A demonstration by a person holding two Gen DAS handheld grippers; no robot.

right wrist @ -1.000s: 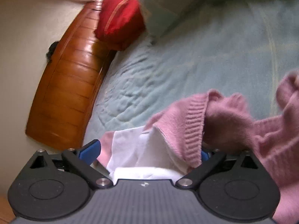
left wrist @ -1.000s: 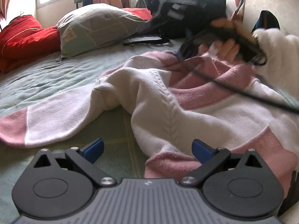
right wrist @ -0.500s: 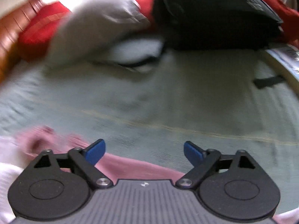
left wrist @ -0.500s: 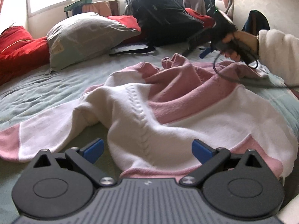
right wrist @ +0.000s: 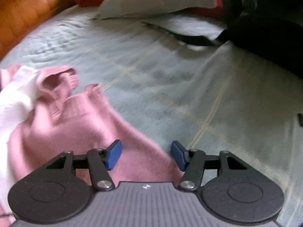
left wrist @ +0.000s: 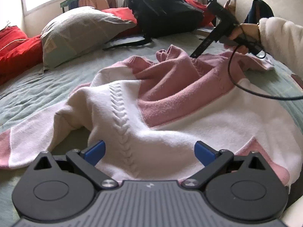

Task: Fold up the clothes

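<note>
Nowhere any readable writing. Both the left gripper (left wrist: 149, 151) and right gripper (right wrist: 145, 154) hang spread and empty over the pink-and-white sweater (left wrist: 170, 109), rumpled mid-bed; backpack (left wrist: 161, 9) at twelve o'clock, grey pillow (left wrist: 81, 32) at ten.

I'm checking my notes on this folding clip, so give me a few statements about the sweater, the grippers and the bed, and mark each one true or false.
1. The sweater is pink and white. True.
2. The left gripper is clamped shut on the hem. False: its jaws stand wide apart, with the white knit lying between them.
3. A black backpack sits at the far side of the bed. True.
4. The sweater is folded into a neat square. False: it lies rumpled, one sleeve stretched out sideways.
5. The right gripper is open. True.
</note>
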